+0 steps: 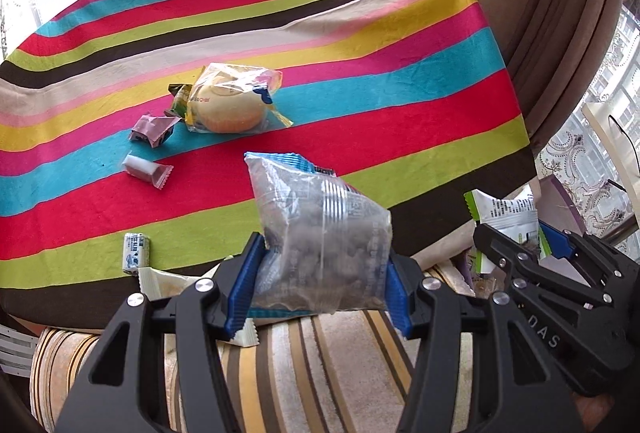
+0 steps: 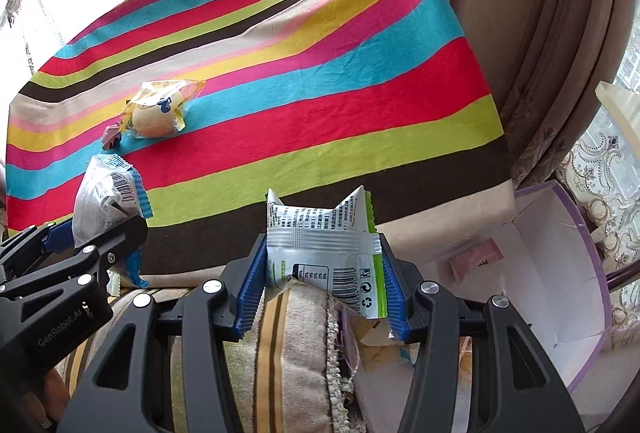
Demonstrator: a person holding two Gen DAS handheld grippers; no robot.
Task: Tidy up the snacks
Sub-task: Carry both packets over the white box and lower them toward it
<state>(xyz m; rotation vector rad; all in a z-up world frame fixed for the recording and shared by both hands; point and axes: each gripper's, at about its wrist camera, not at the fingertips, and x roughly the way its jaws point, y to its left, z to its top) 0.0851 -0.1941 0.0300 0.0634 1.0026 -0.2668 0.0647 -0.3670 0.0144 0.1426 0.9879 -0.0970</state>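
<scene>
My left gripper (image 1: 320,287) is shut on a clear bag with a blue top edge (image 1: 320,233), dark bits inside, held above the near edge of the striped table (image 1: 360,33). My right gripper (image 2: 322,287) is shut on a white and green snack packet (image 2: 324,253). Each gripper shows in the other's view: the right gripper (image 1: 520,245) at the right edge, the left gripper (image 2: 100,233) at the left with the clear bag (image 2: 108,197). On the cloth lie a wrapped bun (image 1: 228,101), a purple wrapper (image 1: 154,129), a white candy (image 1: 146,171) and a small white pack (image 1: 134,253).
An open white box with a purple rim (image 2: 560,273) stands right of the table and holds a pink packet (image 2: 476,259). A striped cushion (image 2: 288,353) lies below the grippers. Brown curtains (image 2: 540,33) hang at the right. More wrappers (image 1: 168,283) sit at the table's near edge.
</scene>
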